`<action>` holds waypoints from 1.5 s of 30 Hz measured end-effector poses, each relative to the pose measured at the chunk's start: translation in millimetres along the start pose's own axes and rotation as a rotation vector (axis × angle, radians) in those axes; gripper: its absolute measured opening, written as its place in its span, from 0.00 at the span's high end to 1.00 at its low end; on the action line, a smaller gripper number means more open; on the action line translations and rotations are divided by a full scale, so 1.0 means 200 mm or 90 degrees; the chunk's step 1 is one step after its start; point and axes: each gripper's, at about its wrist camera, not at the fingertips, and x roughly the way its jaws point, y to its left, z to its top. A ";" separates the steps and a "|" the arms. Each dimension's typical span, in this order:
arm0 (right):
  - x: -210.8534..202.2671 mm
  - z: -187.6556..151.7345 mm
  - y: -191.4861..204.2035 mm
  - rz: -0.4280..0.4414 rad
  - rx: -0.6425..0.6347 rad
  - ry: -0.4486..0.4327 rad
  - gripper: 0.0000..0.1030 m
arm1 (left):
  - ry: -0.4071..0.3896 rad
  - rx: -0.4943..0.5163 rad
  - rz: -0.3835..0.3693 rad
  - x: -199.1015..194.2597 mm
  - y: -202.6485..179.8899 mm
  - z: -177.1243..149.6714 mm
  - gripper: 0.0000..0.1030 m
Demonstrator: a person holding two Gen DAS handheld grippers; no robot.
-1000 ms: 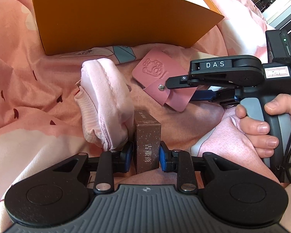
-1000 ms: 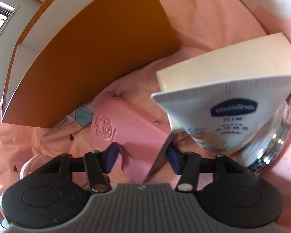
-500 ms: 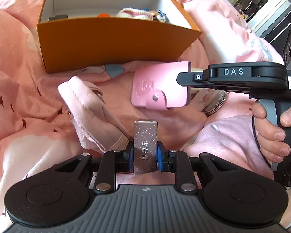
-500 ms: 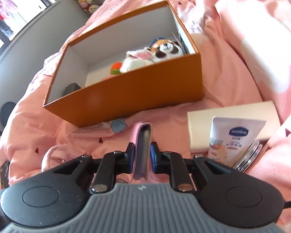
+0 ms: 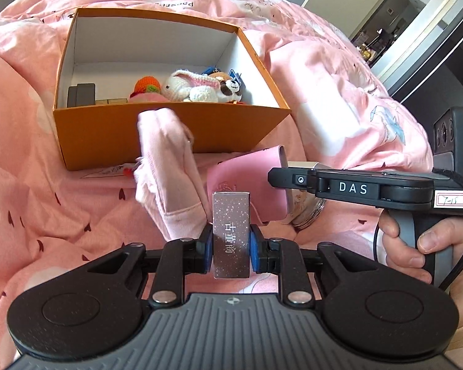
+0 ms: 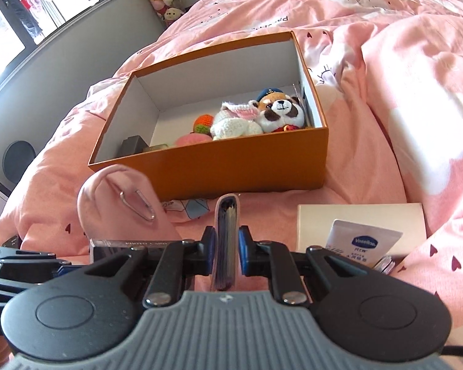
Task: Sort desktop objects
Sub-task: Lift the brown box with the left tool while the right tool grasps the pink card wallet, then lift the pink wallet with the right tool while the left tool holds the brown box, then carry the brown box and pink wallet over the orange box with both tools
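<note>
Both grippers have risen toward the box: left gripper clamps the carton, right gripper the wallet. Carrying step; next, clear the rim and release inside.

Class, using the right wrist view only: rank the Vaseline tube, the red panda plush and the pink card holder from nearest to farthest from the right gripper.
1. Pink card holder: clamped between the right gripper fingers.
2. Vaseline tube: lying on the bed to the right, on a cream box.
3. Red panda plush: farthest, inside the orange box's far right corner.
</note>
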 end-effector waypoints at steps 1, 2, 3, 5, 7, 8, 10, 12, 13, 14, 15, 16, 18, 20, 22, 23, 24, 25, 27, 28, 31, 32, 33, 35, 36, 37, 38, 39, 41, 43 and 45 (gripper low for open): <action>0.01 0.00 0.00 -0.003 -0.005 0.002 0.83 | 0.006 -0.004 0.008 0.01 0.01 -0.01 0.75; 0.01 -0.01 0.01 -0.004 -0.010 0.004 0.83 | 0.012 -0.009 0.018 0.02 0.03 -0.02 0.75; 0.03 -0.02 0.01 -0.004 -0.013 0.009 0.83 | 0.018 -0.015 0.031 0.04 0.05 -0.03 0.75; 0.05 -0.04 0.01 0.001 -0.011 0.022 0.83 | 0.028 -0.014 0.062 0.06 0.08 -0.07 0.75; 0.07 -0.05 0.02 0.001 -0.013 0.030 0.83 | 0.041 0.003 0.090 0.07 0.10 -0.10 0.74; 0.08 -0.05 0.02 -0.002 -0.018 0.030 0.83 | 0.047 0.013 0.091 0.07 0.10 -0.12 0.74; 0.08 -0.06 0.03 -0.005 -0.024 0.032 0.83 | 0.059 0.020 0.076 0.07 0.10 -0.14 0.74; 0.09 -0.06 0.03 -0.005 -0.025 0.037 0.82 | 0.059 0.033 0.068 0.07 0.09 -0.16 0.74; 0.10 -0.06 0.03 -0.005 -0.025 0.039 0.82 | 0.052 0.041 0.065 0.06 0.08 -0.17 0.74; 0.10 -0.06 0.03 -0.004 -0.025 0.040 0.81 | 0.045 0.051 0.059 0.05 0.07 -0.17 0.74; 0.11 -0.07 0.03 -0.004 -0.025 0.042 0.81 | 0.040 0.059 0.053 0.05 0.06 -0.17 0.74; 0.11 -0.07 0.03 -0.003 -0.025 0.042 0.80 | 0.035 0.070 0.046 0.04 0.04 -0.17 0.74; 0.13 -0.07 0.03 -0.001 -0.024 0.047 0.78 | 0.034 0.094 0.042 0.05 0.01 -0.17 0.74; 0.15 -0.07 0.02 -0.002 -0.019 0.056 0.77 | 0.030 0.120 0.045 0.06 -0.03 -0.18 0.74; 0.18 -0.08 0.02 -0.006 -0.020 0.061 0.77 | 0.013 0.154 0.040 0.06 -0.08 -0.19 0.74; 0.19 -0.08 0.02 -0.007 -0.020 0.063 0.77 | 0.003 0.170 0.034 0.06 -0.10 -0.19 0.74; 0.20 -0.08 0.02 -0.007 -0.020 0.064 0.77 | -0.005 0.184 0.028 0.06 -0.12 -0.19 0.73; 0.20 -0.08 0.02 -0.006 -0.021 0.065 0.77 | -0.011 0.196 0.023 0.07 -0.14 -0.18 0.73; 0.21 -0.08 0.03 -0.009 -0.027 0.063 0.77 | -0.006 0.204 0.038 0.12 -0.15 -0.17 0.73; 0.21 -0.08 0.04 -0.010 -0.030 0.061 0.77 | -0.004 0.200 0.058 0.14 -0.15 -0.16 0.73; 0.21 -0.08 0.04 -0.009 -0.034 0.061 0.76 | 0.003 0.197 0.094 0.19 -0.14 -0.14 0.73; 0.21 -0.07 0.04 -0.008 -0.034 0.061 0.76 | 0.010 0.190 0.097 0.20 -0.12 -0.14 0.73; 0.21 -0.07 0.04 -0.006 -0.033 0.061 0.76 | 0.016 0.182 0.098 0.20 -0.11 -0.14 0.73; 0.21 -0.07 0.04 -0.004 -0.031 0.062 0.76 | 0.027 0.173 0.100 0.20 -0.09 -0.15 0.72; 0.21 -0.07 0.04 -0.003 -0.030 0.062 0.76 | 0.032 0.171 0.102 0.20 -0.08 -0.15 0.72; 0.22 -0.07 0.04 -0.002 -0.030 0.063 0.76 | 0.037 0.170 0.103 0.21 -0.08 -0.15 0.69; 0.22 -0.07 0.04 -0.001 -0.031 0.064 0.75 | 0.042 0.171 0.106 0.20 -0.08 -0.16 0.67; 0.22 -0.07 0.04 0.000 -0.031 0.065 0.75 | 0.044 0.177 0.108 0.20 -0.08 -0.16 0.67; 0.23 -0.07 0.04 0.000 -0.030 0.067 0.75 | 0.049 0.201 0.113 0.20 -0.09 -0.18 0.64; 0.23 -0.07 0.03 -0.003 -0.026 0.071 0.75 | 0.053 0.231 0.129 0.20 -0.11 -0.20 0.56; 0.23 -0.08 0.03 -0.004 -0.022 0.072 0.75 | 0.056 0.263 0.155 0.19 -0.12 -0.21 0.45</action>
